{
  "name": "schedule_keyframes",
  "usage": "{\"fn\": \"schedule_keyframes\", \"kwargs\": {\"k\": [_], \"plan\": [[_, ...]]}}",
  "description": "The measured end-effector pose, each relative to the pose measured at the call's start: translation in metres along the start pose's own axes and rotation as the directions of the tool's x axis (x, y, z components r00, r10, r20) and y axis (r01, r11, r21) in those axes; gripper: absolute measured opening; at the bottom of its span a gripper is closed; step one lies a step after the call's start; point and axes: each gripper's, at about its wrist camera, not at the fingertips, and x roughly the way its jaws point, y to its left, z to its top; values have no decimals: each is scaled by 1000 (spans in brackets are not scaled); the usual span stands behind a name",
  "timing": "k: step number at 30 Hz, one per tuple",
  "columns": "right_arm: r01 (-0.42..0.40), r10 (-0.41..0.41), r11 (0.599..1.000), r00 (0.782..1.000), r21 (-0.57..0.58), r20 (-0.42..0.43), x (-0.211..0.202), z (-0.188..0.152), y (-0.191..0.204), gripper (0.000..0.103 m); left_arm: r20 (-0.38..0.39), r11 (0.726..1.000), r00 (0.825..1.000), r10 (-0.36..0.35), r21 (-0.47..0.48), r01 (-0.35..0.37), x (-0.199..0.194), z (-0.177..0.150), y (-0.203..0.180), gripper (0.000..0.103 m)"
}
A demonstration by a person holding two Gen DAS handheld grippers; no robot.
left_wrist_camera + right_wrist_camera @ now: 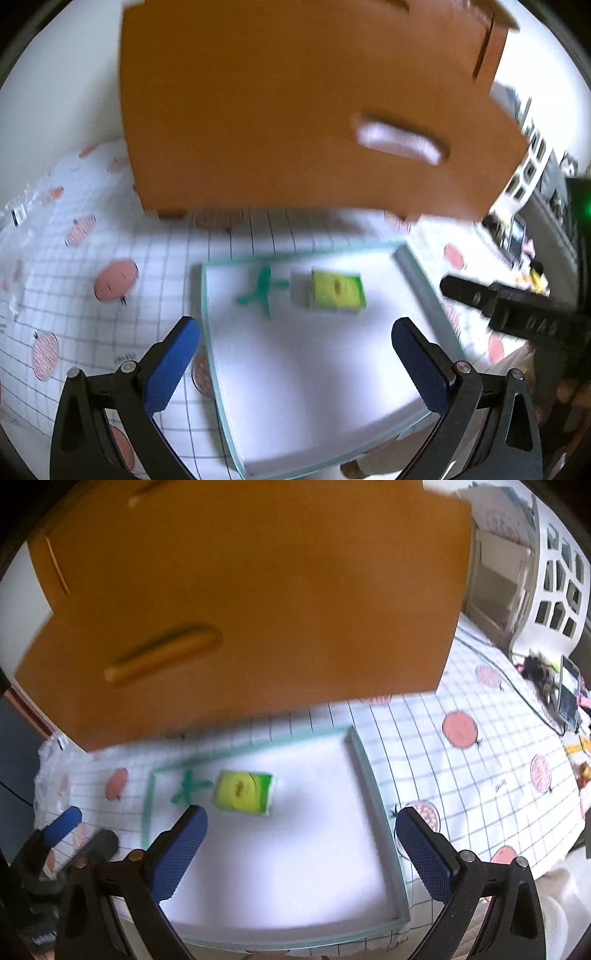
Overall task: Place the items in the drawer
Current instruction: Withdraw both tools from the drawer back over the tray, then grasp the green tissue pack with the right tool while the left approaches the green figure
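An orange wooden drawer unit [280,107] [258,602] stands at the back of the table, its lower drawer handle [400,142] [164,651] in view. In front lies a white tray with a pale green rim [424,273] [373,794]. On the tray rest a yellow-green packet [338,291] [243,792] and a small green plastic piece [260,293] [188,788]. My left gripper [295,362] is open over the tray's near part, holding nothing. My right gripper [301,849] is open too, over the tray, empty. Each appears in the other's view, the right gripper [495,299] at right, the left gripper [70,834] at left.
A checked tablecloth with pink fruit prints [480,760] [110,280] covers the table. Clear plastic wrap [22,210] lies at the left. At the far right stand a white lattice basket [557,590], a phone [569,696] and small clutter.
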Motion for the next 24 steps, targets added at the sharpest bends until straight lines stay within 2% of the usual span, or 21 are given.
{"fn": "schedule_keyframes", "kwargs": {"k": [6, 10, 19, 24], "plan": [[5, -4, 1000, 999, 20, -44, 20, -9, -7, 103, -84, 999, 996, -16, 27, 18, 28, -28, -7, 103], [9, -4, 998, 997, 66, -71, 28, -14, -17, 103, -132, 996, 988, -84, 29, 89, 37, -42, -13, 103], [10, 1, 994, 995, 106, -101, 37, -14, -24, 103, -244, 996, 967, -77, 18, 84, 53, -65, -6, 103], [10, 1, 994, 994, 106, -108, 39, -15, -24, 103, -271, 994, 959, -88, 41, 103, 52, -72, -4, 103]]}}
